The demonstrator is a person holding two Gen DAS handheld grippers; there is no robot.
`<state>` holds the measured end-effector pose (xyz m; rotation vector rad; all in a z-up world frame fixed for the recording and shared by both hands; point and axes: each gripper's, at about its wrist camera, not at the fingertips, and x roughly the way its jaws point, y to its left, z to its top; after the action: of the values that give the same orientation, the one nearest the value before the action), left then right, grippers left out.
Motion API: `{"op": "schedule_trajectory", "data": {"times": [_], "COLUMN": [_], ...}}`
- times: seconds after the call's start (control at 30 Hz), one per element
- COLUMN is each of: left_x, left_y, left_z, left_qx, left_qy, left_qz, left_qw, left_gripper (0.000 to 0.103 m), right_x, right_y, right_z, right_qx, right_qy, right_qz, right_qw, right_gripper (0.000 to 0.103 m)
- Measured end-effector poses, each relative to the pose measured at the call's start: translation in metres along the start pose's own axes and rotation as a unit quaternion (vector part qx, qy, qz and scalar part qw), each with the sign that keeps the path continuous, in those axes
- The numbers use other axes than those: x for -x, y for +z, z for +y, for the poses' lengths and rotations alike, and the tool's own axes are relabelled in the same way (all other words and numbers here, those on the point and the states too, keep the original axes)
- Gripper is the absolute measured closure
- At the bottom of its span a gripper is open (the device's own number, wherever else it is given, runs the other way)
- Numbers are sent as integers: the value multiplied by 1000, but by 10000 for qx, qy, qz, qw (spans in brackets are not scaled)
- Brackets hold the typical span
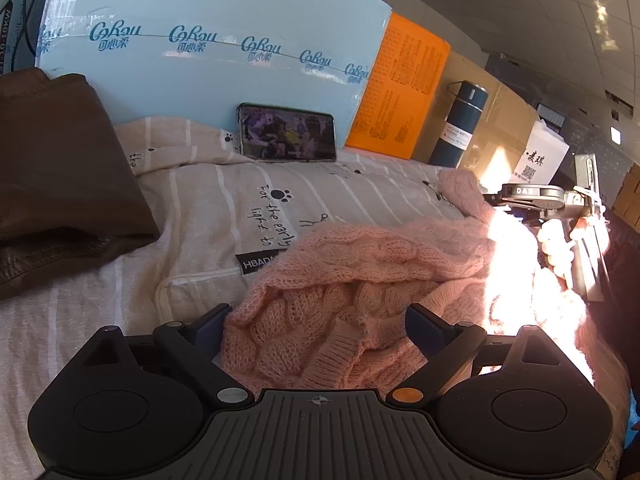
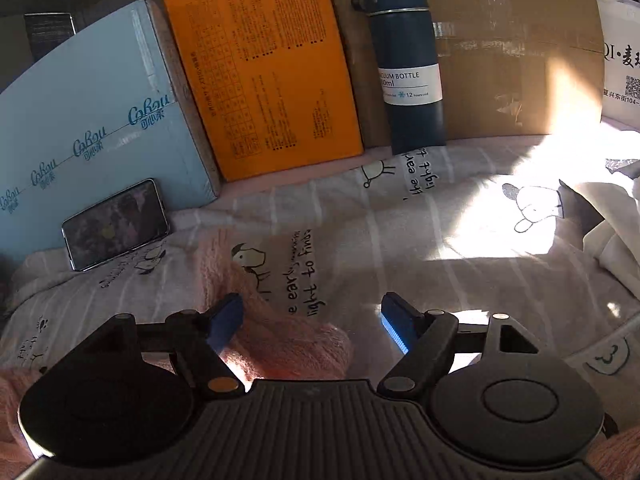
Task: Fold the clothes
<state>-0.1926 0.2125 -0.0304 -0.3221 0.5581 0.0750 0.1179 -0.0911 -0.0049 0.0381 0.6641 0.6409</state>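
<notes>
With the left gripper (image 1: 318,320) and the right gripper (image 2: 312,322) both spread wide, holding nothing, over the rumpled pink sweater (image 1: 360,264) on the bed (image 1: 120,292), I'd pinch one knit layer only at each edge.

Between the left tongs' (image 1: 318,330) dark blue pads lies a pale pink cable-knit sweater (image 1: 360,276). Ahead of them is a beige sheet (image 1: 224,200) with white stripes, black paw prints and lettering. Far left is a brown jacket (image 1: 60,168). Beyond the right tongs (image 2: 312,322) stand a light blue box (image 2: 100,120) with teal logos, an orange box (image 2: 264,68) with black print, and a navy bottle (image 2: 408,56) with a white label.
</notes>
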Motion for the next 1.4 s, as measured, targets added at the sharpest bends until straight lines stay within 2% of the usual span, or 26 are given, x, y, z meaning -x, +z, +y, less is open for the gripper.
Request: {"op": "schedule_trajectory", "data": {"times": [0.13, 0.27, 0.3, 0.43, 0.47, 0.53, 0.6, 0.7, 0.73, 0.77, 0.83, 0.87, 0.9, 0.97, 1.1, 1.27, 1.3, 1.4], "left_x": [0, 0, 0, -1, -1, -1, -1, -2, -2, -3, -1, -1, 0, 2, 7, 9, 4, -17], "left_y": [0, 0, 0, 0, 0, 0, 0, -1, -1, -1, 0, 0, 1, 4, 23, 49, 53, 60], "left_z": [0, -1, -1, -2, -2, -2, -3, -6, -8, -12, -13, -14, -14, -16, -29, -42, -41, -34], "left_qx": [-7, -12, -14, -23, -25, -30, -36, -127, -199, -298, -299, -274, -248, -285, -775, -1348, -1392, -1406], "left_qy": [-5, -3, -2, 10, 13, 21, 33, 106, 159, 229, 141, 67, -8, -51, 368, 864, 935, 1108], "left_qz": [1, 2, 2, 10, 12, 18, 24, 41, 46, 49, 28, 13, -1, -92, -568, -1104, -1074, -747], "left_qw": [10000, 10000, 10000, 10000, 10000, 10000, 10000, 9999, 9997, 9993, 9994, 9996, 9997, 9995, 9947, 9809, 9800, 9810], "left_gripper": [8, 8, 8, 8, 8, 7, 7, 8, 14, 35, 67, 80, 86, 88, 89, 89, 89, 89], "right_x": [8, 18, 19, 5, -1, -14, -10, -4, -2, 6, 22, 31, 38, 50, 66, 89, 93, 92], "right_y": [0, -8, -11, -17, -16, -14, -12, -10, -9, -7, -3, -1, -1, 0, -2, -9, -11, -10], "right_z": [19, 48, 56, 77, 78, 69, 55, 34, 28, 22, 8, 1, -7, -23, -59, -80, -82, -85], "right_qx": [325, 1162, 1405, 1821, 1727, 1302, 908, 315, 123, -14, -313, -466, -577, -797, -1373, -1942, -2049, -2014], "right_qy": [371, 809, 832, 410, 268, 39, 8, -39, -58, -105, -264, -375, -524, -809, -1111, -832, -776, -1200], "right_qz": [-113, -244, -220, 43, 139, 337, 225, 56, -13, -203, -602, -806, -990, -1255, -1504, -2154, -2314, -2241], "right_qw": [9987, 9896, 9863, 9824, 9845, 9909, 9956, 9995, 9999, 9997, 9973, 9949, 9920, 9856, 9727, 9534, 9478, 9459], "right_gripper": [28, 27, 27, 27, 29, 39, 72, 83, 83, 83, 84, 84, 84, 84, 90, 93, 94, 94]}}
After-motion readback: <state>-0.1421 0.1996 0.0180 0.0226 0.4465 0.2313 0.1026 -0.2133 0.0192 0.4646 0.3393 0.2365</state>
